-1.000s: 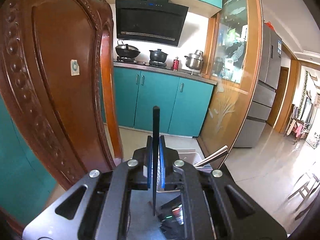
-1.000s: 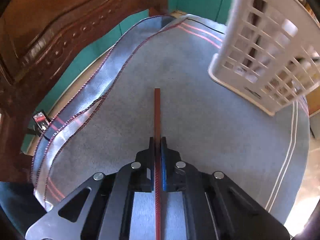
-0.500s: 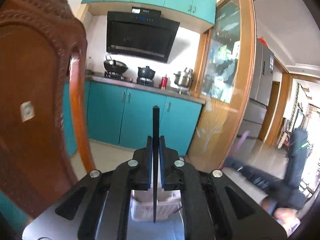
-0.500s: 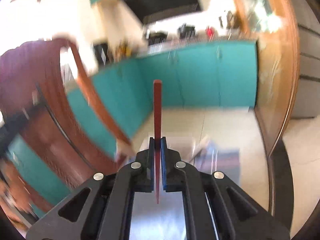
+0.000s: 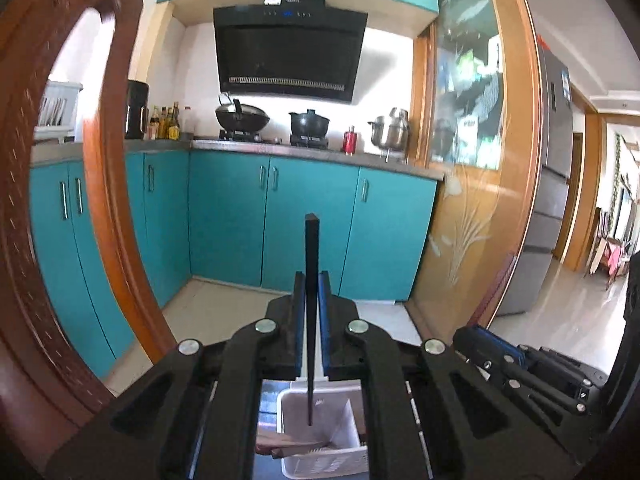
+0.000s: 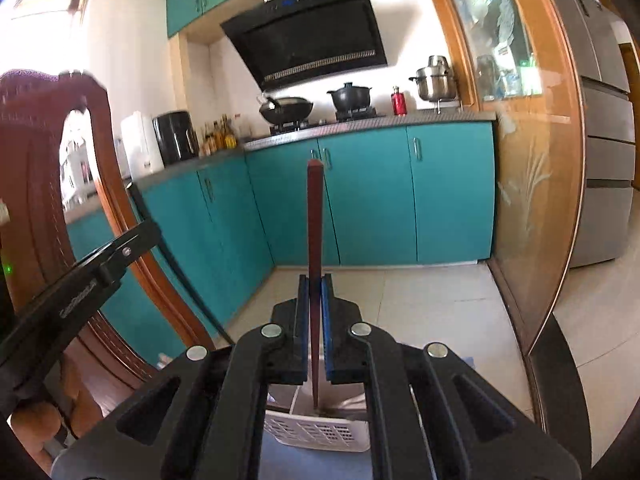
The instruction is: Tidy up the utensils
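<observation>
The left tongs (image 5: 311, 276) are clenched on a slim black chopstick (image 5: 311, 248), which stands upright between the blue-lined pads, its squared top rising well above the fingertips and its narrow end hanging down behind them, over the open mouth of a white plastic slotted utensil basket (image 5: 352, 462). The right tongs (image 6: 316, 280) grip a reddish-brown wooden chopstick (image 6: 314, 216) in the same manner (upright, held near its lower half), with its tip pointing down at the same kind of white basket (image 6: 316, 434), seen from that hand's camera; whether the tip touches the basket cannot be told. The basket sits on a blue-grey cloth over the worktop (image 6: 316, 466). In the left camera's view the right tongs' black frame (image 5: 520, 368) shows low at the right. A carved dark wooden chair back (image 5: 24, 240) fills the left side, and teal kitchen cabinets (image 5: 304, 220) stand beyond.
</observation>
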Available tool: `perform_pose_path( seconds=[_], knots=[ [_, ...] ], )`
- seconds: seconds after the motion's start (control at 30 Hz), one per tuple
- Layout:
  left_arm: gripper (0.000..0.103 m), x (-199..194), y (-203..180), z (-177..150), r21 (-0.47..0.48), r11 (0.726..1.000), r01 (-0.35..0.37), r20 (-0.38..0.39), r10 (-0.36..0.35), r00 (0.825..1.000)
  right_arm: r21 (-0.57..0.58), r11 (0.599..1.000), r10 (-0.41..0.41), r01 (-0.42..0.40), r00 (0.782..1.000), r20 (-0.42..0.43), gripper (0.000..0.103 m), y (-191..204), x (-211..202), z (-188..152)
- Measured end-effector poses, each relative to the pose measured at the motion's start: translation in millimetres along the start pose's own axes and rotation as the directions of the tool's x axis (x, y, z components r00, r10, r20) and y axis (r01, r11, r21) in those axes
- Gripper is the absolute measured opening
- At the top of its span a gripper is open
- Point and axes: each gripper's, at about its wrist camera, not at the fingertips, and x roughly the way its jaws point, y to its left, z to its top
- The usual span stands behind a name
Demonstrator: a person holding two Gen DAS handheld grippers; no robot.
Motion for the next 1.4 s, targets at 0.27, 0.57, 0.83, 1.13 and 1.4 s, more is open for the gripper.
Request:
perform_pose_path(
  seconds=[0.27, 0.57, 0.83, 1.13, 1.4],
  knots=[
    [0.032, -17.9, 7.8, -18.8, -0.056, 0.998, 0.030, -0.031, -0.032, 0.999, -0.091, 0.994, -0.054, 0.054, 0.999, 0.008, 0.011, 6.3, -8.6, -21.0],
    [0.086, -171.0, 3.4, -77.3, -0.035, 0.999, 0.024, -0.053, -0.026, 0.998, -0.124, 0.985, -0.097, 0.119, 0.980, 0.174, 0.086, 11.9, -171.6, -47.1],
    [0.099, -264.6, -21.3, -155.4, 0.106, 0.992, -0.071, -0.119, 0.084, 0.989, -0.052, 0.983, -0.174, 0.173, 0.985, 0.000, 0.100, 1.0, -251.8, -146.6],
    [0.099, -306.9, -17.4, -163.4, 0.098, 0.995, -0.030, -0.121, 0.041, 0.992, -0.106, 0.953, -0.291, 0.284, 0.955, -0.054, 0.100, 18.9, -282.7, -176.8],
    [0.099, -321.2, -7.3, -162.2, 0.092, 0.996, -0.021, -0.116, 0.032, 0.993, -0.179, 0.936, -0.315, 0.304, 0.948, -0.035, 0.100, 45.6, -291.0, -182.5]
  ],
)
